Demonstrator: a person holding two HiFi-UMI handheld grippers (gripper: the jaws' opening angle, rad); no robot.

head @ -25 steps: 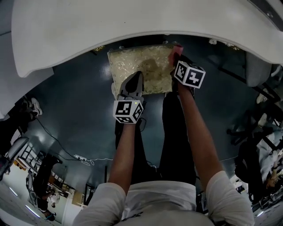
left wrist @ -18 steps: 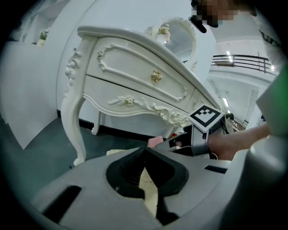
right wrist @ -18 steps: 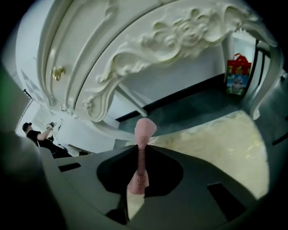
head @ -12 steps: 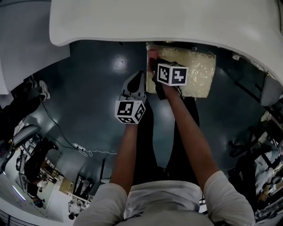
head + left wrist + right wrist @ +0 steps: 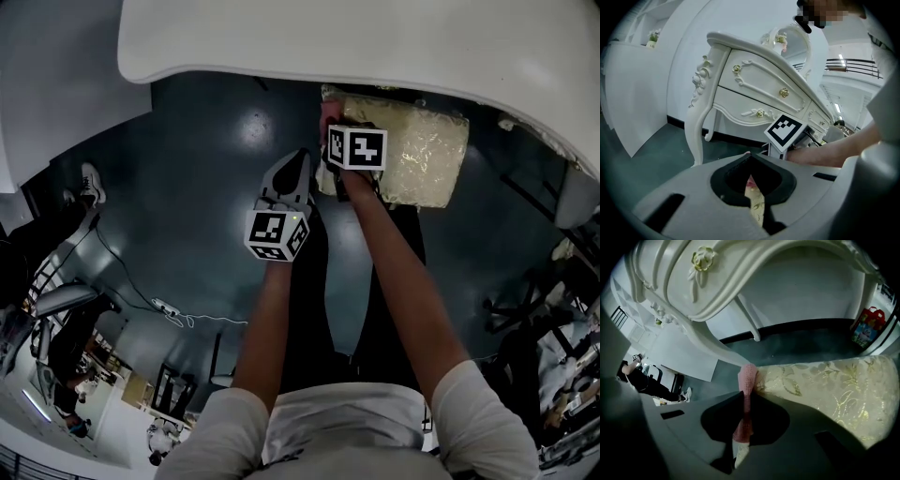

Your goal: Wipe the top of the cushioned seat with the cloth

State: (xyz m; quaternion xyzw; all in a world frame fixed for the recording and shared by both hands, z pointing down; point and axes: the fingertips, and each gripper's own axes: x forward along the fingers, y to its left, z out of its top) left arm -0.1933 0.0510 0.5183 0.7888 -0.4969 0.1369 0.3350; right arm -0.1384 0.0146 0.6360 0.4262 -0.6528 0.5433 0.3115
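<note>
I take this for a staged room set inside a large studio or showroom hall, not a lived-in home. The ornate white dressing table (image 5: pixel 754 84) has carved legs, gold rose knobs (image 5: pixel 784 92) and an oval mirror (image 5: pixel 790 37). It stands with the gold brocade cushioned seat (image 5: pixel 427 155) on a bare, glossy dark floor (image 5: pixel 206 141). A plain white board (image 5: pixel 682 357) stands beside the set, and a power strip (image 5: pixel 167 309) trails its cable across the floor. I see dark railings (image 5: pixel 846 63) under bright ceiling lights, and a person (image 5: pixel 641 375) working far off.

Head view looks steeply down; both gripper views, low, share the seat (image 5: pixel 427 155).
</note>
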